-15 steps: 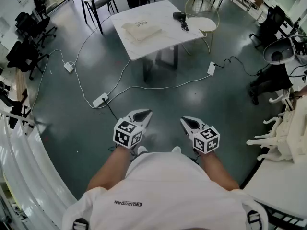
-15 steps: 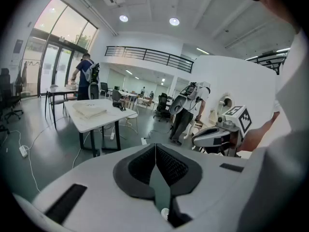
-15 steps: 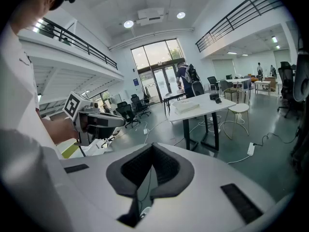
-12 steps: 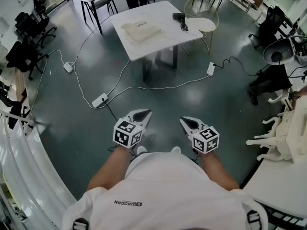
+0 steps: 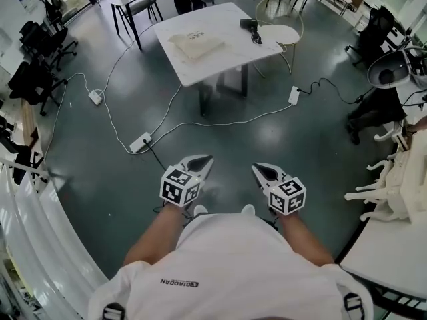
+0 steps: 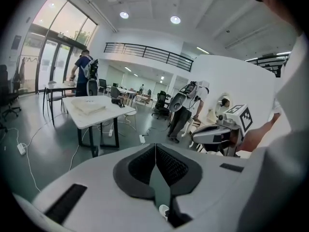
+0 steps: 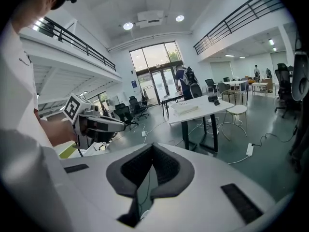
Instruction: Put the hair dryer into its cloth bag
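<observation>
**Hair dryer and cloth bag lie on far desk, both claws shut and empty**

From the head we look steeply down on the left claw (image 5: 203, 160) and the right claw (image 5: 259, 170), held side by side over the dark floor (image 5: 100, 179), well short of the white desk (image 5: 220, 62). The black hair dryer (image 5: 249, 24) lies near the desk's far right corner. The pale cloth bag (image 5: 197, 43) lies flat, apart from it, toward the left.

Only this view gives us the power strips (image 5: 140, 142) and white cables (image 5: 200, 122) looping across the floor. Each gripper view shows its own jaws pressed together with nothing between them, and the other claw alongside. They also show us what the head camera misses: a balcony railing (image 6: 145, 52), ceiling lamps (image 6: 175, 20) and a person (image 6: 86, 74) with a backpack beyond the desk.

Faint print on the bag is too small for us to read, and a short line of lettering on the white shirt (image 5: 227, 265) is not clear enough to spell out
</observation>
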Motion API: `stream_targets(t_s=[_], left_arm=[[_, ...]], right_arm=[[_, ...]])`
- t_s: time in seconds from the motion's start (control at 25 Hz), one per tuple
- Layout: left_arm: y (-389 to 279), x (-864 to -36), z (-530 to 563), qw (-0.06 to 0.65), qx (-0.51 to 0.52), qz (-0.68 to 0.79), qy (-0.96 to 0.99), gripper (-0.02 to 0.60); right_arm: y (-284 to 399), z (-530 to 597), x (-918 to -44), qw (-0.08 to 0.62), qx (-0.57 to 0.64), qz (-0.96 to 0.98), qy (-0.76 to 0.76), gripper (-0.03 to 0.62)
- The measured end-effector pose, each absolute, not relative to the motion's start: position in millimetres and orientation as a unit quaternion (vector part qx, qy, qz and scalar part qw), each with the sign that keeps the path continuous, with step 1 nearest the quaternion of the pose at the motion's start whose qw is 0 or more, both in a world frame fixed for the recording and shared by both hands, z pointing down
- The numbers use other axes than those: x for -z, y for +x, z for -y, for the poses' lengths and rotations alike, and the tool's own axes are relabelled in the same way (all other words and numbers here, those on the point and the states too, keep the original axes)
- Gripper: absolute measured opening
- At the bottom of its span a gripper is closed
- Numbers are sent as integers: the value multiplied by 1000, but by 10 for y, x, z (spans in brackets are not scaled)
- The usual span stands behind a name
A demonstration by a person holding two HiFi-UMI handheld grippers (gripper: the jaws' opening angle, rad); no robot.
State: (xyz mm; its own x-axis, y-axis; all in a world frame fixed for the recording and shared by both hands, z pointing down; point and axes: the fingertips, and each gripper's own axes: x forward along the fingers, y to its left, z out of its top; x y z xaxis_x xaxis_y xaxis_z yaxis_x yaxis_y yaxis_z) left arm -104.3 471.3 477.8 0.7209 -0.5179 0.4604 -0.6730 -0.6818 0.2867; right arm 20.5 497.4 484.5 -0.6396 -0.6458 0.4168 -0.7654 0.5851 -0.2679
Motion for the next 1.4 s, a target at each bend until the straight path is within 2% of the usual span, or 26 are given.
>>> stream_targets(t_s=[0.28,0.88,1.4], left_arm=[[-1193,-4836,-4759,223,-177,315,905,31],[-2051,-4932,-4748,214,-193,309,907,31],[-2054,-5070,-4386,232,-187,319,900,31]], right_arm=[[18,-5030,-4959,147,-226,872,409,22],[-768,-4983,-4975,155,-227,869,412,23],[-695,-4559,-5077,156,-236,865,415,23]])
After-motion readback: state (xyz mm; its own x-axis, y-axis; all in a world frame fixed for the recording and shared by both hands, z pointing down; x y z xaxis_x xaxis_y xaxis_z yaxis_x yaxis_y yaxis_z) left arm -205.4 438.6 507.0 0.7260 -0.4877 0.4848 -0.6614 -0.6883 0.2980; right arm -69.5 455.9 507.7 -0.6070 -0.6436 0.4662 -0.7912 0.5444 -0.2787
